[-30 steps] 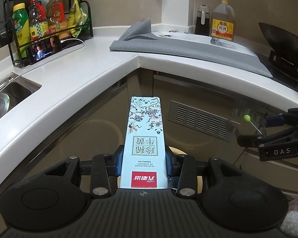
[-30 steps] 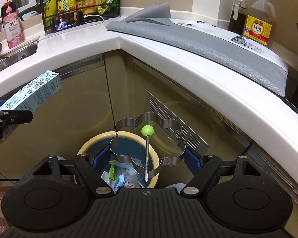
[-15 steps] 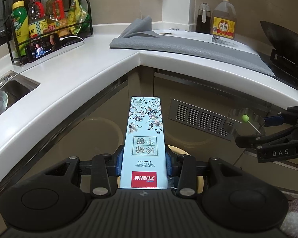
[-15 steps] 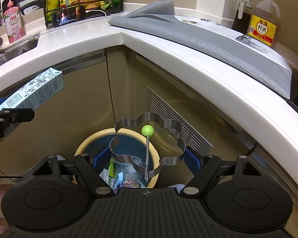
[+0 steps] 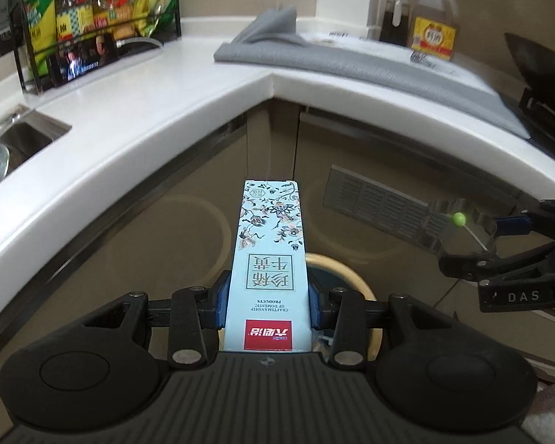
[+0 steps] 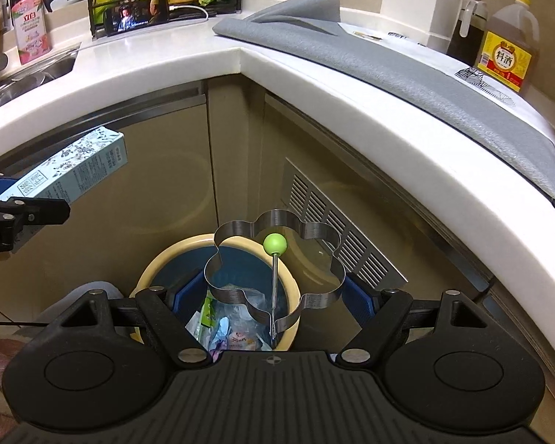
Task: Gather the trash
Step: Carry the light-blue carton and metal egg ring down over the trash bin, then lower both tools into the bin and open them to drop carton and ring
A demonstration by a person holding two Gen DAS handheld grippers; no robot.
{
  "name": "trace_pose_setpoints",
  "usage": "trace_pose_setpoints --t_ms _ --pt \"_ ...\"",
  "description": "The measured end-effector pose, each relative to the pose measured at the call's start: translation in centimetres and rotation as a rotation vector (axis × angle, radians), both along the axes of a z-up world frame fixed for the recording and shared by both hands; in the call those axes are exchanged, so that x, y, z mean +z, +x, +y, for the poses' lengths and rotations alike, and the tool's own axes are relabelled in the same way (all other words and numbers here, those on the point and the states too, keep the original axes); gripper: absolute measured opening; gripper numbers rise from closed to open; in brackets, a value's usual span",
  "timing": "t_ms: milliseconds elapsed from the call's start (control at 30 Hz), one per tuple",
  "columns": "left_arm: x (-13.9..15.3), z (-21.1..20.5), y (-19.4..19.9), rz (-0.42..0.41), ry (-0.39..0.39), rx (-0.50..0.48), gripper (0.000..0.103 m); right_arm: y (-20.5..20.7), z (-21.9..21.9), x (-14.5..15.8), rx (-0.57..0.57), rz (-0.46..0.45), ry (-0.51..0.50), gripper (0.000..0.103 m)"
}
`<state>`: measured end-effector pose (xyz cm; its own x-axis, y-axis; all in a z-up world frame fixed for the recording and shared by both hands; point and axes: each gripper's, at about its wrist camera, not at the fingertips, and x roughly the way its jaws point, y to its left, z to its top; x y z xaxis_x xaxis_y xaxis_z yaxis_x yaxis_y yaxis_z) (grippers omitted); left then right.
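Observation:
My left gripper [image 5: 268,296] is shut on a long light-blue carton [image 5: 269,255] with a floral print and a red label, pointing forward in front of the cabinet corner. The carton also shows in the right wrist view [image 6: 70,170], left of the bin. My right gripper [image 6: 273,296] is shut on a flower-shaped steel egg ring [image 6: 277,255] with a green-knobbed wire handle, held right over the round cream-rimmed trash bin [image 6: 166,259], which holds wrappers. The ring also shows in the left wrist view [image 5: 462,218], and the bin rim [image 5: 347,273] shows just below the carton.
The white L-shaped counter [image 5: 159,85] curves above both grippers, with a grey mat [image 6: 407,70], a sink [image 5: 14,144], a bottle rack [image 5: 92,18] and an oil jug [image 6: 507,44]. A cabinet vent grille [image 6: 336,229] is behind the bin.
Both grippers have dropped lower in front of the cabinets, still holding the carton and the egg ring. The bin now sits more directly under the ring.

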<state>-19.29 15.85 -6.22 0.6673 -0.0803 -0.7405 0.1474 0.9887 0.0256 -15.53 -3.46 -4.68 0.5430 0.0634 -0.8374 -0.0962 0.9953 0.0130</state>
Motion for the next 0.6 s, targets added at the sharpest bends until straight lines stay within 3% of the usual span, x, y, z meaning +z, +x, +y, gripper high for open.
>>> trace_pose_setpoints --t_ms 167,600 --pt "-1.4 -0.2 1.9 0.090 0.020 0.030 0.044 0.9 0.4 -0.9 0.006 0.019 -0.007 0.081" --pt "-6.2 -0.8 5.8 0.220 0.071 0.014 0.044 4.2 1.3 -5.3 0.031 0.112 -0.004 0.081"
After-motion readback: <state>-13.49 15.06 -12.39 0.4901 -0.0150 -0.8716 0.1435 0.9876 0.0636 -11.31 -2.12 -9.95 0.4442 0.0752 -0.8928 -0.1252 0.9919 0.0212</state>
